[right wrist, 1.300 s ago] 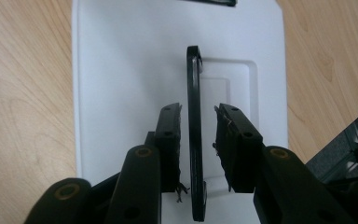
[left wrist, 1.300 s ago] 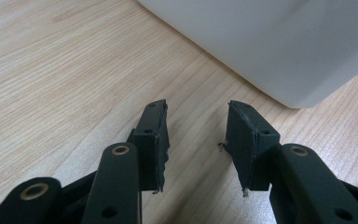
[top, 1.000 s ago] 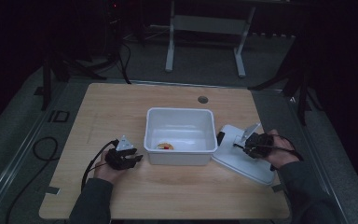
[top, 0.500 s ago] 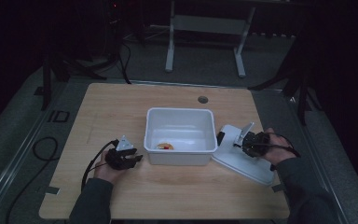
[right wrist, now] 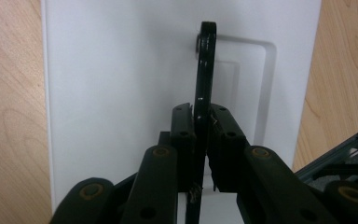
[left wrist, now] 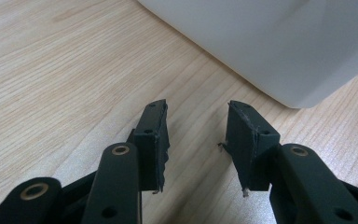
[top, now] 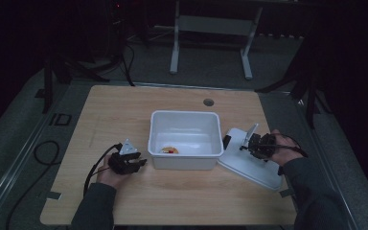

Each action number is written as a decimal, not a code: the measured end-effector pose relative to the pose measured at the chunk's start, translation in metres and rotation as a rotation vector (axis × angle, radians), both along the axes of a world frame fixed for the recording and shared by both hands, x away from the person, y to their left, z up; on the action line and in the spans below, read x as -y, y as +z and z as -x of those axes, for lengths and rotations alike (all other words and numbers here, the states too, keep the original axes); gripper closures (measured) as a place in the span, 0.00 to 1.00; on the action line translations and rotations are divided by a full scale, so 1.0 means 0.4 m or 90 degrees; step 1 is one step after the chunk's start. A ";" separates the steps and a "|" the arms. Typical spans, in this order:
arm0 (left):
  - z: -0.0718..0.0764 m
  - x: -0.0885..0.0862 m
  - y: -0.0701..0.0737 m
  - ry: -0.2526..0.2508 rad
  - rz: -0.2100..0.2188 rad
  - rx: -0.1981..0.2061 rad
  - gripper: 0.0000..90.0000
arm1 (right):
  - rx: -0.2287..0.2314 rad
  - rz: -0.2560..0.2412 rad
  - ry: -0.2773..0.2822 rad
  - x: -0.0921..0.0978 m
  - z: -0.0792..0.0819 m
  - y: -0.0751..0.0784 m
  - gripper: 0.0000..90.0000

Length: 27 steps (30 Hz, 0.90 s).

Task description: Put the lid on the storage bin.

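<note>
The fingers (right wrist: 223, 140) of the right gripper (right wrist: 200, 140) are pressed together on the black handle (right wrist: 205, 74) of the white lid (right wrist: 121, 93), and the thin handle is seen standing up on its edge between them. Compared with one second ago, the handle has been lifted from a lower position to an upright one, while the lid itself has stayed flat on the table (top: 124, 115), just beside the right wall of the white bin (top: 185, 139). From this it is judged that the grasp is now completed and that the lid can next be raised and carried toward the open bin. Beyond the fingertips, the rectangular recess of the lid is seen around the hinge of the handle. On the other side, the fingers (left wrist: 151, 140) of the left gripper (left wrist: 197, 140) are held apart with nothing between them; bare wood is seen under them, and the outer wall of the bin is just ahead, not touched. This gripper has not moved in the last second. Inside the bin a small orange object (top: 168, 150) is lying near the front wall.
</note>
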State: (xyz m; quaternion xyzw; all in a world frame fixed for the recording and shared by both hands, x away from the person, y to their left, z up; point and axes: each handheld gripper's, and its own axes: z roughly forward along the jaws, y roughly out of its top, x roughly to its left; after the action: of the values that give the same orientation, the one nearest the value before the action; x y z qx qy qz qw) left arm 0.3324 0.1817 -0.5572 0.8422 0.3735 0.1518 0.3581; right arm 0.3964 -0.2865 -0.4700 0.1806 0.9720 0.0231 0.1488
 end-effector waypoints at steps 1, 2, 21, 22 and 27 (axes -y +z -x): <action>0.000 0.000 0.000 0.000 0.000 0.000 0.65 | -0.002 0.004 0.001 -0.001 -0.001 0.000 0.91; 0.000 0.000 0.000 0.000 0.000 0.000 0.65 | -0.003 0.005 0.002 -0.002 -0.003 0.000 0.91; 0.000 0.000 0.000 -0.001 0.000 0.000 0.65 | -0.026 0.039 0.023 -0.011 -0.010 0.008 0.94; 0.000 0.000 0.000 -0.001 0.000 0.000 0.65 | -0.026 0.040 0.024 -0.011 -0.010 0.009 0.94; 0.000 0.000 0.000 -0.001 0.000 0.001 0.65 | -0.027 0.040 0.028 -0.011 -0.010 0.012 0.94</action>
State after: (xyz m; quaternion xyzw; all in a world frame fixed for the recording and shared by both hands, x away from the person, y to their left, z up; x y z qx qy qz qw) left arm 0.3323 0.1818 -0.5572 0.8425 0.3725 0.1521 0.3583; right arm 0.4003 -0.2820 -0.4652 0.1548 0.9789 -0.0080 0.1334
